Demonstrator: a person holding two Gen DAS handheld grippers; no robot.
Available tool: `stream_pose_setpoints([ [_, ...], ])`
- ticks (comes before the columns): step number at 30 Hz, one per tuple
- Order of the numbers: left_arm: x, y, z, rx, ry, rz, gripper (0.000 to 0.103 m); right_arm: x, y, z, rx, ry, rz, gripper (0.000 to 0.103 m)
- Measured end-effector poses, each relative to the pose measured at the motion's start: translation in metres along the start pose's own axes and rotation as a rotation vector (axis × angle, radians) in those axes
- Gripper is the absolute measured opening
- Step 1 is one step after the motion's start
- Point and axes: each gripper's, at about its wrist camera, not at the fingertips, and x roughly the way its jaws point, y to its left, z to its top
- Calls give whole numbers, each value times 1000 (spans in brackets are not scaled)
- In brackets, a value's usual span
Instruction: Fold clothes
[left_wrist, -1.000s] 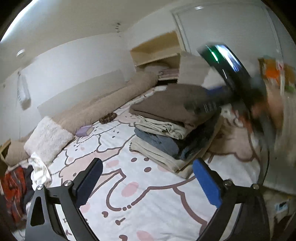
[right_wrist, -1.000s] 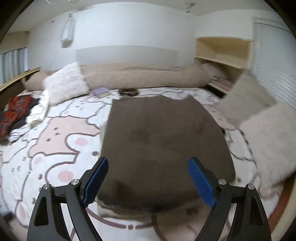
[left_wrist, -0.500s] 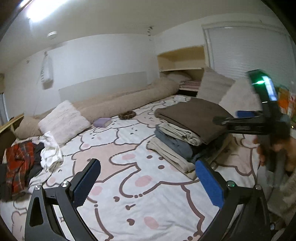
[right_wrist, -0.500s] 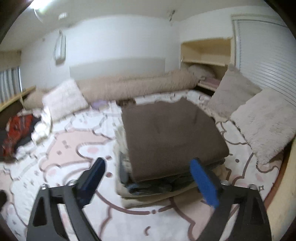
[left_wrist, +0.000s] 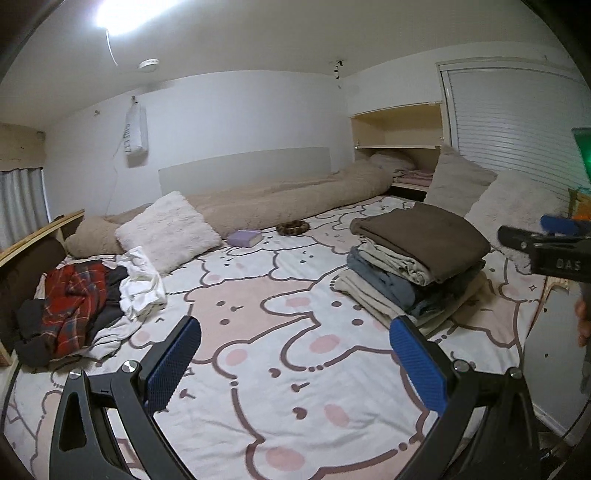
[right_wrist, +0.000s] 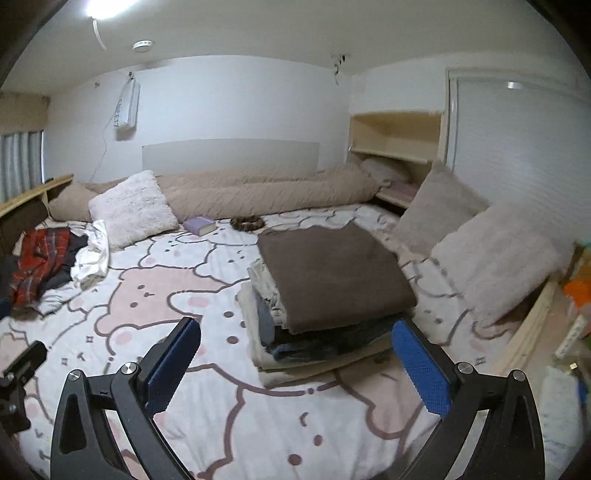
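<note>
Brown fabric tops the stack of folded clothes (right_wrist: 325, 291), which sits on the cartoon-print bedspread (left_wrist: 258, 332) toward the bed's right side, with cream and blue-grey layers showing beneath the brown folded piece (left_wrist: 424, 232). The right gripper (right_wrist: 295, 363) hangs above the bedspread, angled a little downward, short of the stack's near edge; its blue pads (right_wrist: 421, 369) stand wide apart after just opening further, with nothing between them and no cloth touching them. The left gripper (left_wrist: 295, 363) is tilted down much the same way over the open middle of the bedspread, its 2 fingers spread wide and empty. In the left view the right gripper's black frame pokes in at the right edge, with part of a hand (left_wrist: 583, 321) below it. A pile of unfolded clothes (left_wrist: 81, 299), red plaid, dark and white, lies at the bed's left side, well apart from the stack. A white fluffy pillow (left_wrist: 170, 230), a purple book (left_wrist: 245, 237) and a long beige duvet roll (left_wrist: 280, 201) lie along the far side.
</note>
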Motion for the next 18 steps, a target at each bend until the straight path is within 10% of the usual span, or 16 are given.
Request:
stream_pose_setpoints([
  [18,-25,28,-22,-103,51,40,103,-39,18,-14,-80,-21,12,103],
])
